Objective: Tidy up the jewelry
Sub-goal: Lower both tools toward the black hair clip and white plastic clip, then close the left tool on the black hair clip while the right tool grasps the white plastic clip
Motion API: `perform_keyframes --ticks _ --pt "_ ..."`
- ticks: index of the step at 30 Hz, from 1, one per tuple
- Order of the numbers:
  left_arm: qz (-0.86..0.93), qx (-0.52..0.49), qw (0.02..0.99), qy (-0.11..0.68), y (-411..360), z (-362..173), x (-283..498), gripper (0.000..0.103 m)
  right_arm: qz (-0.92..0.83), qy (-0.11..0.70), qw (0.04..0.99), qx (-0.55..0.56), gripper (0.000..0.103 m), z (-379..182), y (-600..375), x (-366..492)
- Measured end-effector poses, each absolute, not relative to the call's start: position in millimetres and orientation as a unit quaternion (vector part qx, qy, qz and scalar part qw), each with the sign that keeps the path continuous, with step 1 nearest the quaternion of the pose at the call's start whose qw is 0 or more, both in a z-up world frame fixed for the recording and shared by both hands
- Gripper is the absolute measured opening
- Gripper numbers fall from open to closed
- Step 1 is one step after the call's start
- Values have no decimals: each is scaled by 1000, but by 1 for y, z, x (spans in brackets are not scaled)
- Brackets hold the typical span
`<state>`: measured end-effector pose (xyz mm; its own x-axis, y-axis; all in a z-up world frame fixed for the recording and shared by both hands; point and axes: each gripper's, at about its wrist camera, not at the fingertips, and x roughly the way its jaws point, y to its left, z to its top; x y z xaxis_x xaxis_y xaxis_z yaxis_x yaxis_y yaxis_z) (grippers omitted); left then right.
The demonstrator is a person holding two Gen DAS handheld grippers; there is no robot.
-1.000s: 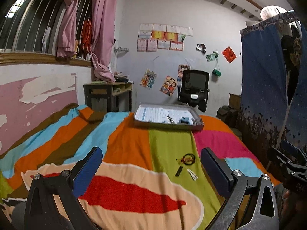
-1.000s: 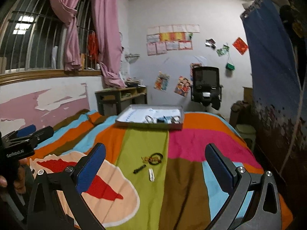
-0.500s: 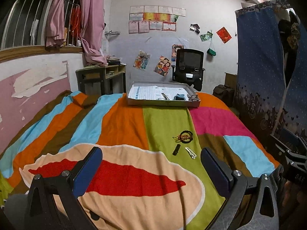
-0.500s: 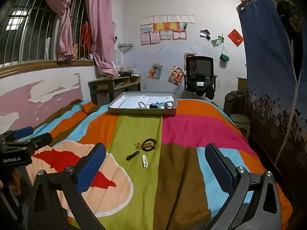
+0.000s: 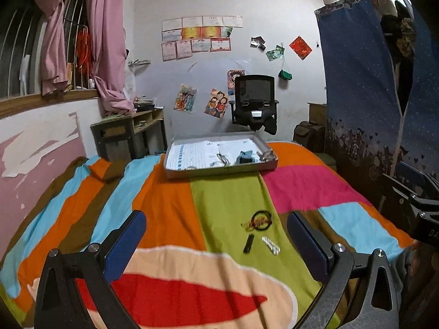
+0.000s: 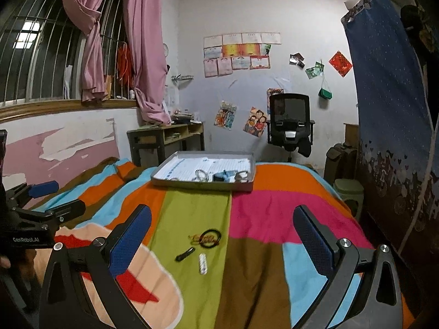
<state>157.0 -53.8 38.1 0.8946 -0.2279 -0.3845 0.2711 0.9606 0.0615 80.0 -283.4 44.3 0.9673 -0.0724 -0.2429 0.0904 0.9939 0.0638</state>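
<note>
Fingers of both handheld grippers, left (image 5: pixel 216 235) and right (image 6: pixel 222 233), stand spread wide and empty above a striped bedspread (image 6: pixel 263 213). Three loose pieces lie close together on its green stripe: a black ring bracelet (image 6: pixel 210 238), a dark clip (image 6: pixel 185 254) and a white clip (image 6: pixel 202 263). A shallow tray (image 6: pixel 203 185) already holding several items waits well beyond them. Collection appears about to begin; the next move likely calls for lowering one gripper over a piece.

A home bedroom: striped bedspread (image 5: pixel 164 205), pink curtains (image 6: pixel 142 54), desk chair (image 6: pixel 289 120), children's drawings (image 5: pixel 216 104).
</note>
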Motion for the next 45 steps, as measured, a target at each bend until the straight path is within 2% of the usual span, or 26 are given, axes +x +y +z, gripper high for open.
perform_keyframes --ticks 7,15,26,30,32,33,35,37,39,41,45 --pt "-133 37 970 200 -66 41 200 103 -54 104 993 22 102 60 -304 119" --pt "-124 37 968 214 -79 30 247 103 -52 121 991 38 102 61 -333 175" --pt "-137 22 953 269 -82 -15 299 103 8 222 975 12 102 -5 -330 239" --pt "-171 26 939 299 -82 -37 306 101 56 282 957 43 101 -38 -330 253" --pt "-186 28 929 318 -83 -46 310 94 71 314 945 57 101 -54 -329 259" --pt "-194 30 922 333 -84 -53 313 87 76 322 942 59 100 -59 -329 261" --pt "-204 29 912 355 -87 -63 317 78 91 340 934 58 88 -70 -324 268" --pt "-221 25 898 379 -90 -74 323 62 104 355 928 52 77 -81 -317 275" --pt "-247 19 883 398 -93 -84 326 54 121 378 917 46 72 -94 -310 280" --pt "-269 21 872 408 -99 -90 326 46 140 401 905 33 60 -104 -301 284" --pt "-294 46 854 427 -113 -104 326 29 175 436 883 -10 48 -122 -274 287"
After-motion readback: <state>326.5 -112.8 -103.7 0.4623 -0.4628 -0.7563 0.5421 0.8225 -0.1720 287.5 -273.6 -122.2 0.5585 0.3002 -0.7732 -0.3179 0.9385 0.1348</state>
